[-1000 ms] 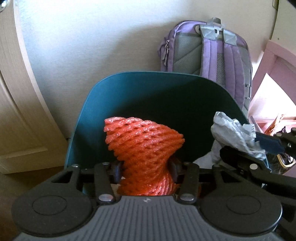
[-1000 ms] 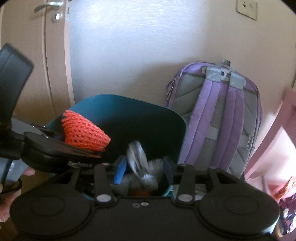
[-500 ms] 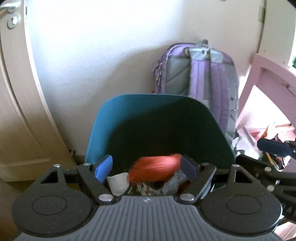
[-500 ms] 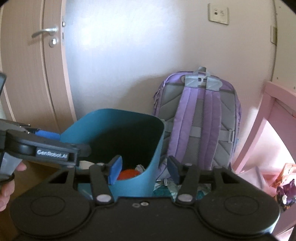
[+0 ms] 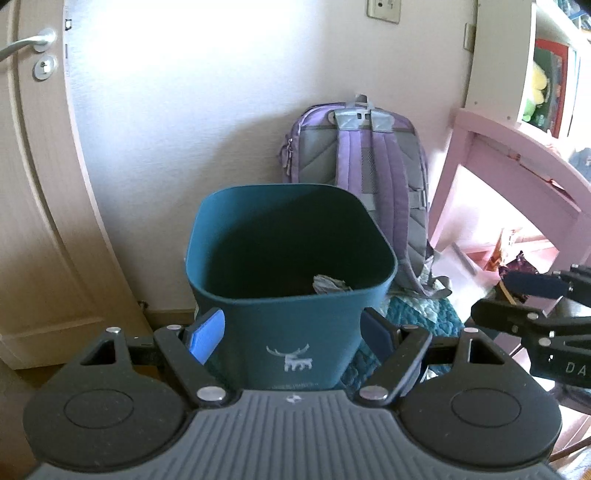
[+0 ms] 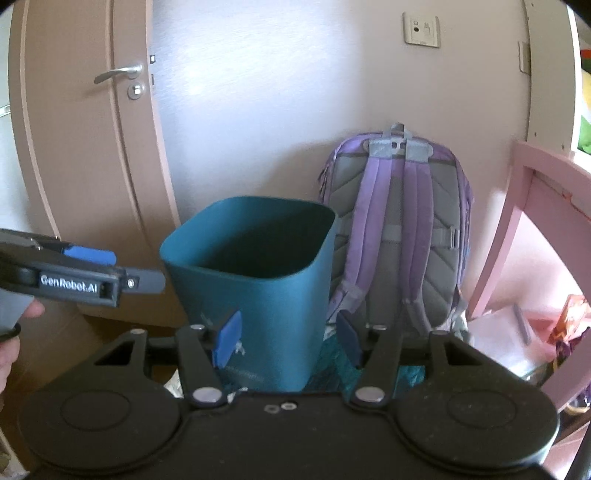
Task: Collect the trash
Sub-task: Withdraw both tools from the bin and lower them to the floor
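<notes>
Left gripper (image 5: 293, 334): jaws spread wide with nothing clamped between them; the pads sit apart on either side of the bin's front wall as seen from its own camera, not pressing it. In the right wrist view it enters from the left edge, a bit of the person's hand (image 6: 14, 325) behind it.
Right gripper (image 6: 288, 338): jaws opening, nothing between the pads (the bin's lower corner only shows behind the gap). In the left wrist view it reaches in from the right edge.
Trash bin (image 5: 291, 295): teal, square with rounded corners, upright on the floor close to the wall, a pale deer mark on its front face.
Trash (image 5: 330, 284): a crumpled grey-white scrap lies inside the bin, against its front right inner wall; the rest of the inside is too dark to read.
Backpack (image 5: 373, 173): lilac and grey, leaning upright on the wall, straps facing out, just behind and to the right of the bin.
Door (image 6: 85, 155): pale wood with a metal lever handle, left of the bin.
Pink furniture (image 5: 517, 177): a frame at the right edge, with loose papers and wrappers under it.
Wall socket (image 6: 421, 29): high on the wall, above the backpack.
Blue-green cloth (image 5: 424, 314): on the floor at the foot of the backpack, just right of the bin.
</notes>
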A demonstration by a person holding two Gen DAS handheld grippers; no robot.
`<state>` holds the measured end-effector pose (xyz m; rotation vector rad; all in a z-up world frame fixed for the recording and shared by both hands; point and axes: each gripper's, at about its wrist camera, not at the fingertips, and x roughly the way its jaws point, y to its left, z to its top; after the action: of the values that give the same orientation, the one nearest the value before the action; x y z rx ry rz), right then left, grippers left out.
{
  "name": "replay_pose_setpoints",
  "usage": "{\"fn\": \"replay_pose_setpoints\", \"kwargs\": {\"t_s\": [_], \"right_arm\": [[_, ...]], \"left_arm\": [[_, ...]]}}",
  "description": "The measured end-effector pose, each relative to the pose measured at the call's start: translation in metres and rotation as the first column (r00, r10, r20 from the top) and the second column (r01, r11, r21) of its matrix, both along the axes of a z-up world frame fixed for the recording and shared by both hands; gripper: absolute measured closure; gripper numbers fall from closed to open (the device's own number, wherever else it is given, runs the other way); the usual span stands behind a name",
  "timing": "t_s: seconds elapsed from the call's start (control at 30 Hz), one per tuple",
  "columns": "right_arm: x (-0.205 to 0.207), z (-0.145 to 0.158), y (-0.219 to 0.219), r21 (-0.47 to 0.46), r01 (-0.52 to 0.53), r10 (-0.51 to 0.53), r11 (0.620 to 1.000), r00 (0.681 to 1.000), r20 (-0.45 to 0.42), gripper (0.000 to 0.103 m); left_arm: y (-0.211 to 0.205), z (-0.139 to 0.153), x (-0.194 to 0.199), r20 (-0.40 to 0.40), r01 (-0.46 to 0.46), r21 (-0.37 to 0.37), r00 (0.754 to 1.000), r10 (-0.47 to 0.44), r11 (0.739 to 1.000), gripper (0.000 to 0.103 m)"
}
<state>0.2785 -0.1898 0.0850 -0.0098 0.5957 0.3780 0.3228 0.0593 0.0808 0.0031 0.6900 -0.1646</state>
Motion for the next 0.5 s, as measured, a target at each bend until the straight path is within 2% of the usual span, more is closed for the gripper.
{"fn": "replay_pose_setpoints", "kwargs": {"t_s": [0.2,0.5], "right_arm": [[-0.026,-0.018,-0.006,0.01,-0.004,0.005,1.0,0.999,-0.052,0.046],[-0.046,-0.076,-0.011,0.0,0.019,-0.019,1.0,0.988,-0.155,0.046]], "left_arm": [[0.0,-0.005,-0.031,0.003,0.03,0.011,1.0,-0.03,0.999,0.022],[-0.006,-0.046,-0.057,-0.06,0.093,0.03,0.994,-0.091,0.995,0.022]]}}
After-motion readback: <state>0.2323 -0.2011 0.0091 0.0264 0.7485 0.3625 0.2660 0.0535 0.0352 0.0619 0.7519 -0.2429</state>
